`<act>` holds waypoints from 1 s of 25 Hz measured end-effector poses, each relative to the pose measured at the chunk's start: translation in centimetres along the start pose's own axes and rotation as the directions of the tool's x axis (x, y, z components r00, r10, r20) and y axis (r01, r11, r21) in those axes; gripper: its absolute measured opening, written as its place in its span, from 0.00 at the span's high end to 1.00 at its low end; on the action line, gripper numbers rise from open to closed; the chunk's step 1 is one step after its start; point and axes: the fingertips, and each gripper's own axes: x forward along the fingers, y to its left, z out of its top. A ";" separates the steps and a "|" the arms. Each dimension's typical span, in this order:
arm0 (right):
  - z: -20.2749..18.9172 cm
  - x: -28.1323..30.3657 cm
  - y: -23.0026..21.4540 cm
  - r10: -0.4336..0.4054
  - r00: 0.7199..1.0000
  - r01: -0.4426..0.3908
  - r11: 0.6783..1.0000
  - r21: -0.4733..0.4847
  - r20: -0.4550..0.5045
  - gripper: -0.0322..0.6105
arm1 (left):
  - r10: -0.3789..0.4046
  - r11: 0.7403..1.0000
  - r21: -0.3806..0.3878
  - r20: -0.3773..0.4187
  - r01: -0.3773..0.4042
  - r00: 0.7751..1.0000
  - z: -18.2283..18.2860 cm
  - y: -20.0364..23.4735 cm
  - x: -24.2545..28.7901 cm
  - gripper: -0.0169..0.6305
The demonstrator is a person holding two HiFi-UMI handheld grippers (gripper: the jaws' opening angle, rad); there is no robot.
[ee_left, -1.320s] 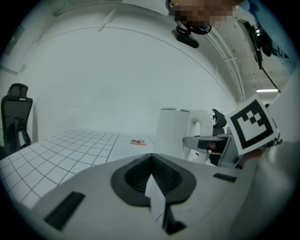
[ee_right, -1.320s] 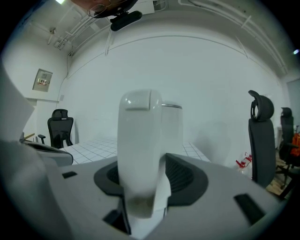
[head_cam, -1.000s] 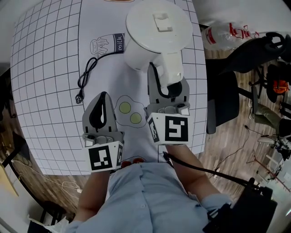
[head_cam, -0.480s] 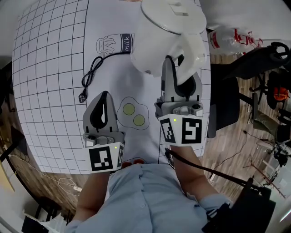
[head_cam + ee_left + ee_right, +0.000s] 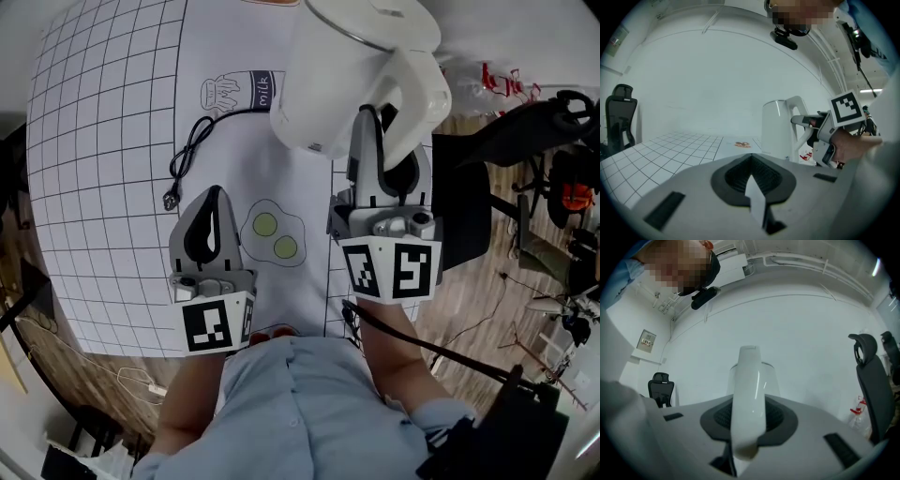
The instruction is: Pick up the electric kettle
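The white electric kettle [image 5: 337, 84] hangs above the grid mat [image 5: 94, 141], tilted, with its base off the surface. My right gripper [image 5: 384, 131] is shut on the kettle's handle [image 5: 417, 94]; its jaws have just been closing on it. In the right gripper view the handle [image 5: 747, 399] stands upright between the dark pads, the kettle body [image 5: 771, 380] behind it. My left gripper [image 5: 211, 199] rests low over the mat, shut and holding nothing. Its own view shows the kettle [image 5: 778, 129] and the right gripper [image 5: 806, 121] off to the right.
A black power cord with a plug [image 5: 183, 159] lies on the mat left of the kettle. Printed pictures of a milk carton [image 5: 230, 92] and fried eggs [image 5: 272, 234] mark the mat. A black office chair [image 5: 459, 206] stands off the table's right edge.
The kettle has come up off the mat and tilted, carried by my right gripper, which rose towards the camera. The left gripper has stayed where it was.
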 end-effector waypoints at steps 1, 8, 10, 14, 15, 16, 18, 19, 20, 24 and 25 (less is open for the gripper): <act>0.6 -0.2 0.0 0.002 1.000 -0.002 1.000 -0.002 0.011 0.82 | -0.003 1.000 0.002 0.006 0.003 1.000 0.2 -0.2 -0.1 0.97; 4.7 -2.4 0.1 0.003 0.996 -0.001 1.000 -0.023 0.089 0.82 | -0.039 0.999 0.017 0.067 0.038 0.997 2.4 -1.8 -1.4 0.97; 5.7 -3.6 0.2 0.007 0.994 -0.004 1.000 -0.030 0.106 0.82 | -0.057 0.998 0.025 0.084 0.055 0.995 3.0 -2.5 -2.0 0.97; 7.2 -6.4 0.6 0.011 0.992 -0.005 0.999 -0.046 0.129 0.82 | -0.092 0.995 0.043 0.111 0.087 0.990 4.1 -4.2 -3.5 0.97; 7.5 -7.1 0.7 0.009 0.991 -0.003 0.999 -0.047 0.133 0.82 | -0.099 0.994 0.047 0.117 0.094 0.988 4.4 -4.6 -3.9 0.97; 7.7 -7.9 0.7 0.006 0.991 0.000 0.999 -0.047 0.137 0.82 | -0.106 0.994 0.051 0.121 0.100 0.987 4.5 -5.0 -4.3 0.97; 7.8 -9.3 0.6 -0.002 0.990 0.009 0.999 -0.048 0.144 0.82 | -0.120 0.992 0.062 0.127 0.113 0.985 4.7 -5.7 -5.1 0.97; 7.8 -10.1 0.6 -0.005 0.990 0.012 0.999 -0.049 0.144 0.82 | -0.127 0.991 0.068 0.129 0.119 0.984 4.6 -6.1 -5.5 0.97; 7.6 -10.7 0.6 -0.006 0.990 0.013 0.999 -0.050 0.143 0.82 | -0.132 0.990 0.074 0.129 0.123 0.983 4.5 -6.4 -5.9 0.97; 6.3 -13.1 0.4 -0.009 0.993 0.014 0.999 -0.044 0.118 0.82 | -0.143 0.987 0.091 0.117 0.132 0.983 3.8 -7.5 -7.3 0.97; 5.9 -13.6 0.2 -0.010 0.994 0.015 0.999 -0.041 0.111 0.82 | -0.145 0.986 0.095 0.112 0.134 0.983 3.6 -7.7 -7.5 0.97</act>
